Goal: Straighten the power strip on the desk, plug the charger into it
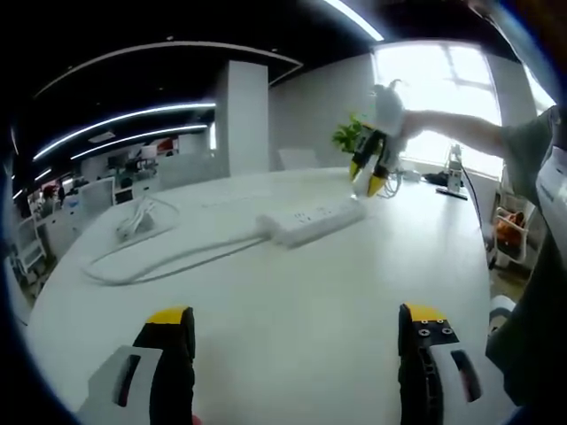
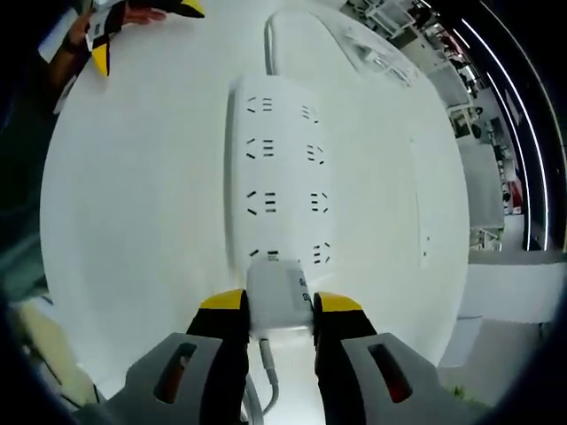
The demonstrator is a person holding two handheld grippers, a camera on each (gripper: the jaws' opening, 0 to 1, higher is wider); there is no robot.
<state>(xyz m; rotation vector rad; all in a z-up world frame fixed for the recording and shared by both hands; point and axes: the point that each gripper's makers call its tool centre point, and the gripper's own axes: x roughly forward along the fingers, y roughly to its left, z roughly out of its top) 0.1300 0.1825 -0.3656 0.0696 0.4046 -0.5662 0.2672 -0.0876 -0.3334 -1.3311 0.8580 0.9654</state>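
charger clamped in right tongs needs square descent onto strip end socket; left tongs gape empty.

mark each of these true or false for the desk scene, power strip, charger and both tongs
1. The right tongs grip the white charger. True.
2. The charger sits at the power strip end nearest the right tongs. True.
3. The left tongs hold the power strip. False: they are open, holding nothing, short of it.
4. The strip's cable is black. False: it is white.
5. The desk is white. True.
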